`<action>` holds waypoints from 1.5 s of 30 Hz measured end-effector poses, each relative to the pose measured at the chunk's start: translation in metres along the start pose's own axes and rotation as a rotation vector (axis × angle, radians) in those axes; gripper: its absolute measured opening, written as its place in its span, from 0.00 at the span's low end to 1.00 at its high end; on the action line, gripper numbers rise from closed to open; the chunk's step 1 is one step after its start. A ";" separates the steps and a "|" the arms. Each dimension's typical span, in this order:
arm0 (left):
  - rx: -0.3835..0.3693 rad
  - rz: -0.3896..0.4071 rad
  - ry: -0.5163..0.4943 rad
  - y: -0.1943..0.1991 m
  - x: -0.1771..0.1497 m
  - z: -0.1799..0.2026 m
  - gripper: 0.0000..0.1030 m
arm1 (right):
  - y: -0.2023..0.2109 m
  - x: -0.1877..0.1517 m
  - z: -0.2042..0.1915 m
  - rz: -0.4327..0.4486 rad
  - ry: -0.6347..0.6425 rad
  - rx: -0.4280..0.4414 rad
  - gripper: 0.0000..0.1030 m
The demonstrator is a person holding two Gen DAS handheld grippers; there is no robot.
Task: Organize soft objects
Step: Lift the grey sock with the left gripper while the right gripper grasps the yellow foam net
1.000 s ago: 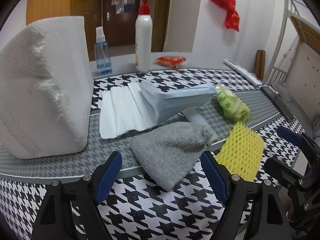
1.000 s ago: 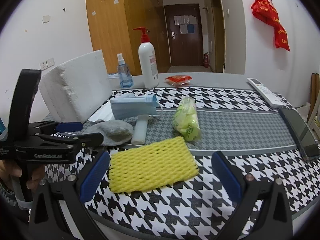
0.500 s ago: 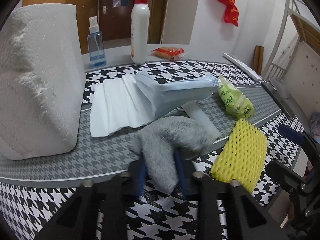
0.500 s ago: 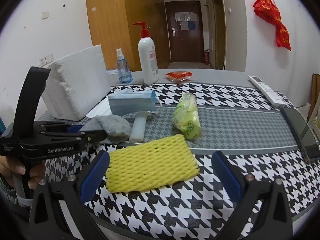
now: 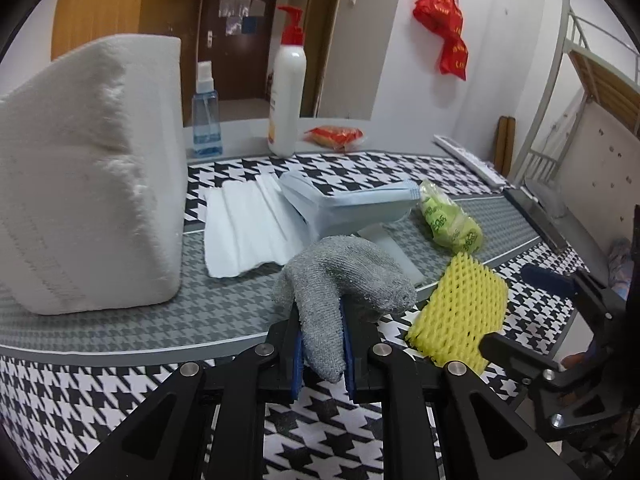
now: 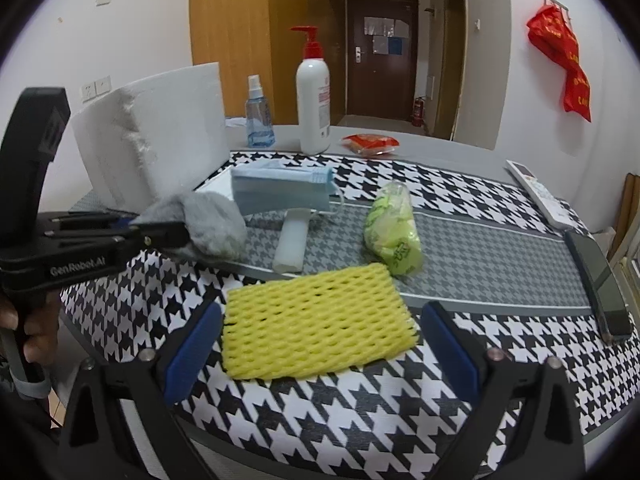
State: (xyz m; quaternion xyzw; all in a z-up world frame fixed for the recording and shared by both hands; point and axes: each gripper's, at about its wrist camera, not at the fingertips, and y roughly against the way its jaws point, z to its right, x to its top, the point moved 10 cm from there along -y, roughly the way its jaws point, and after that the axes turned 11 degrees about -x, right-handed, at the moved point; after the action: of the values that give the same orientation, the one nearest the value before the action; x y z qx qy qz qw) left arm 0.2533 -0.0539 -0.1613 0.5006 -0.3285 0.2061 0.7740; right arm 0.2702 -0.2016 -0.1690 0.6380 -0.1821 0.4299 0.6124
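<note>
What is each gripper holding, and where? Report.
Left gripper pinches the grey cloth by its near end. Right gripper is open, holding nothing.

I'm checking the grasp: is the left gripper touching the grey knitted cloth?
Touching. The left wrist view shows the left gripper shut on the grey knitted cloth, with both blue pads pressed against its lower fold.

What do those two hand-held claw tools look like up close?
Both are matte black frames with silver rivets. The left gripper and right gripper have blue fingertip pads. White "GenRobot.AI" lettering marks the left one's side. No cables visible.
</note>
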 end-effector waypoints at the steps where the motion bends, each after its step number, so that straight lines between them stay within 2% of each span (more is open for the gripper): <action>1: -0.001 0.005 -0.002 0.002 0.000 0.001 0.16 | 0.001 0.000 -0.002 0.003 0.008 -0.006 0.94; 5: 0.016 0.032 -0.003 0.012 -0.001 -0.002 0.16 | 0.002 0.001 -0.008 -0.003 0.043 -0.015 0.90; 13: 0.022 0.048 0.008 0.023 -0.005 -0.009 0.16 | -0.019 -0.012 -0.011 -0.095 0.073 -0.025 0.77; 19: 0.024 0.053 0.005 0.025 -0.006 -0.010 0.16 | -0.022 -0.014 -0.013 -0.107 0.071 -0.007 0.75; 25: 0.028 0.057 0.001 0.028 -0.007 -0.010 0.16 | -0.022 -0.015 -0.013 -0.115 0.074 0.035 0.69; 28: 0.028 0.065 -0.003 0.030 -0.006 -0.008 0.16 | -0.023 -0.014 -0.009 -0.117 0.070 0.040 0.53; 30: 0.031 0.067 -0.002 0.032 -0.006 -0.008 0.16 | -0.021 -0.014 -0.007 -0.112 0.077 0.032 0.31; 31: 0.033 0.068 -0.002 0.032 -0.006 -0.008 0.16 | -0.019 -0.014 -0.008 -0.110 0.082 0.046 0.26; 32: 0.034 0.068 -0.001 0.032 -0.006 -0.008 0.16 | -0.018 -0.014 -0.009 -0.108 0.079 0.053 0.15; 38: 0.040 0.091 -0.009 0.041 -0.003 -0.006 0.16 | -0.005 -0.013 -0.008 -0.074 0.047 0.078 0.11; 45: 0.052 0.106 -0.013 0.049 -0.002 -0.005 0.16 | 0.019 -0.003 -0.007 -0.007 0.024 0.089 0.11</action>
State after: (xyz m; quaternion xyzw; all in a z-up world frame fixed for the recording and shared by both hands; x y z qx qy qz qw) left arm 0.2215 -0.0293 -0.1332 0.5036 -0.3540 0.2521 0.7466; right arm 0.2522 -0.1998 -0.1602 0.6602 -0.1531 0.4429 0.5870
